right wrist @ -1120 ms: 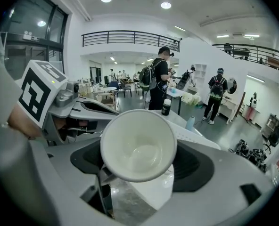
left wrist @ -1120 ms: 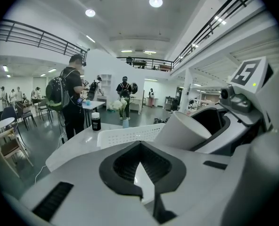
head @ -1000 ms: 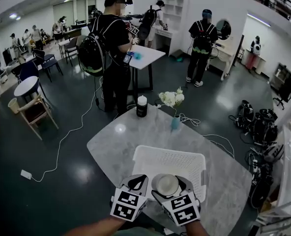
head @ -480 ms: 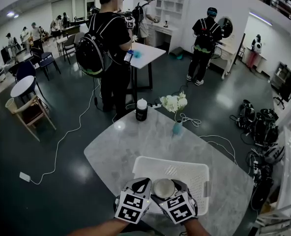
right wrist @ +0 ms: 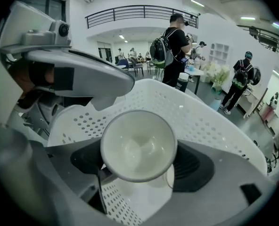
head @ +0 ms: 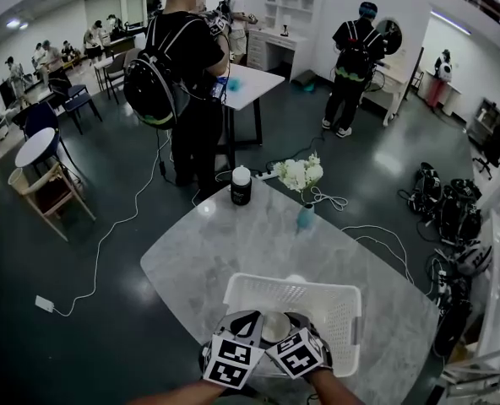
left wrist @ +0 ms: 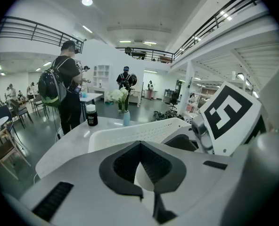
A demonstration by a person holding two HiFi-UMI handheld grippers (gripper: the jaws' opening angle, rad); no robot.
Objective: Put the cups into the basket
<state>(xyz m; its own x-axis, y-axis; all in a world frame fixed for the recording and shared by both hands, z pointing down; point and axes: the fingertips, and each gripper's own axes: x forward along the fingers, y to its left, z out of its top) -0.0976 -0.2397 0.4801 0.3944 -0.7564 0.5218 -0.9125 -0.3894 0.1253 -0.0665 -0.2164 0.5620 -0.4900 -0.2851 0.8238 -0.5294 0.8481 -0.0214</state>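
**Cup farther in over the basket, right-hand hold**

Since a second ago, both grippers have eased forward. The cup (head: 275, 326) was at the basket's near rim then and now sits farther in, over the inside.

- Cup: pale and round-mouthed, tilted so its opening faces the right gripper view. I cannot tell whether it touches the basket floor.
- Right gripper (right wrist: 137, 164): fingers (right wrist: 194, 166) apart and clamped on the cup, one dark pad on each side of it.
- Left gripper (left wrist: 140, 146): fingers (left wrist: 118, 166) together at the tips with nothing between them. It hangs just beside the right gripper, whose marker cube (left wrist: 229, 117) fills the right of the left gripper view.
- Basket (head: 339, 298): white plastic with perforated walls. It stands on the near part of the counter (head: 195, 256), and its far wall rises behind the cup in the right gripper view.
- Counter: pale, marbled, with rounded corners. At its far edge, well apart from the basket, stands a dark bottle (head: 241, 186) with a white cap. To the bottle's right is a small blue vase (head: 304, 218) of white flowers.
- Beyond the counter: a person (head: 187, 66) with a backpack stands with their back to me at a white table. Others are farther off in the hall.
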